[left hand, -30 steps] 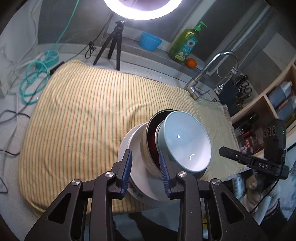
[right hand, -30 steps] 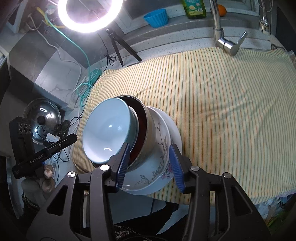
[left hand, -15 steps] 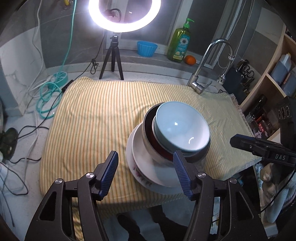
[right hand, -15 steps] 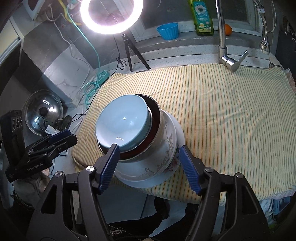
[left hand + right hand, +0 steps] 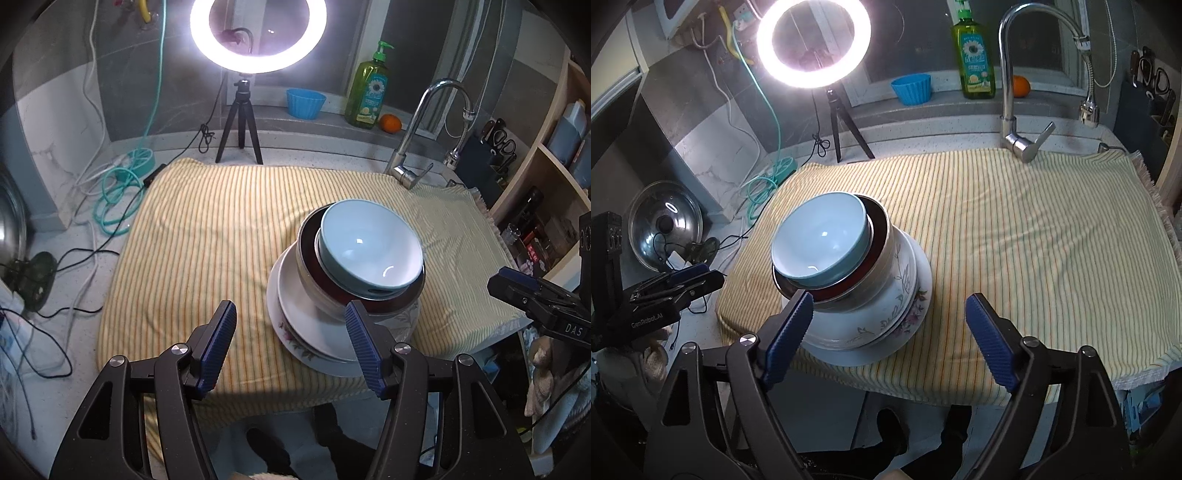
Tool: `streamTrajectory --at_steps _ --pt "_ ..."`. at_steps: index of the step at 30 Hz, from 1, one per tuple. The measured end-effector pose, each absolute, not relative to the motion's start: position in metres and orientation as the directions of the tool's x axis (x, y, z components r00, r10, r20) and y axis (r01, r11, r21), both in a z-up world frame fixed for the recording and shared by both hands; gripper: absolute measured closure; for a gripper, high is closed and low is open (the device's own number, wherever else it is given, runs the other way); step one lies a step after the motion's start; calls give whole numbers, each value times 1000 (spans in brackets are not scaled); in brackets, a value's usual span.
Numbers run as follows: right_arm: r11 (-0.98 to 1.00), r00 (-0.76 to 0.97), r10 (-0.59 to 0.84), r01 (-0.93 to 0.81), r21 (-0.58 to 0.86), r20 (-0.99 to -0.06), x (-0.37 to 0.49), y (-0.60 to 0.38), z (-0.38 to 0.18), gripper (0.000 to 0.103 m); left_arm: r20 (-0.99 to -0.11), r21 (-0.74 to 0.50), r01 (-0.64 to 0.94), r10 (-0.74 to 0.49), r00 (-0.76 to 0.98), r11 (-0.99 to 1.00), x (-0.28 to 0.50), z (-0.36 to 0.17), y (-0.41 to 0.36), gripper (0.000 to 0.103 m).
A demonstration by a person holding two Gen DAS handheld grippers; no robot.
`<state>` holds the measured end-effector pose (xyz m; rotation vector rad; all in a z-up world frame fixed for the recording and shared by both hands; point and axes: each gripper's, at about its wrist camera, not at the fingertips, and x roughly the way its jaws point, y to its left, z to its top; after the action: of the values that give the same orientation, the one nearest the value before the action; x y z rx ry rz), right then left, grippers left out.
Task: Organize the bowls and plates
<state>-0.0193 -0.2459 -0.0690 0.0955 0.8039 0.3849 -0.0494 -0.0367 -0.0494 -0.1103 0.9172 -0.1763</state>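
A stack of dishes stands near the front edge of the yellow striped cloth (image 5: 207, 236). A pale blue bowl (image 5: 369, 251) sits on top, inside a dark red-lined bowl (image 5: 391, 301), on a floral bowl (image 5: 882, 314) and white plates (image 5: 306, 321). The stack leans a little. In the right wrist view the blue bowl (image 5: 820, 236) is left of centre. My left gripper (image 5: 291, 341) is open and empty, just in front of the stack. My right gripper (image 5: 890, 332) is open and empty, in front of the stack.
A ring light on a tripod (image 5: 240, 122), a blue cup (image 5: 306, 102), a green soap bottle (image 5: 370, 94), an orange (image 5: 390, 123) and a faucet (image 5: 417, 147) stand at the back. Cables (image 5: 118, 192) lie left. Shelves (image 5: 546, 173) stand right. A pot lid (image 5: 665, 225) leans at left.
Both grippers have opened wide and drawn back from the stack. The stack, which they held tilted, now rests on the cloth.
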Motion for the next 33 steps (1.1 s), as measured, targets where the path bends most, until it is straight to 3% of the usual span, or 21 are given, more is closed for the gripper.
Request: streamTrajectory --at_steps 8,33 --pt "927 659 370 -308 214 -655 -26 -244 -58 10 -763 -170 102 -197 615 980 -53 -43 -38 42" --pt "925 654 373 -316 211 -658 -24 -240 -60 10 -748 -161 108 -193 635 981 -53 -37 -41 42"
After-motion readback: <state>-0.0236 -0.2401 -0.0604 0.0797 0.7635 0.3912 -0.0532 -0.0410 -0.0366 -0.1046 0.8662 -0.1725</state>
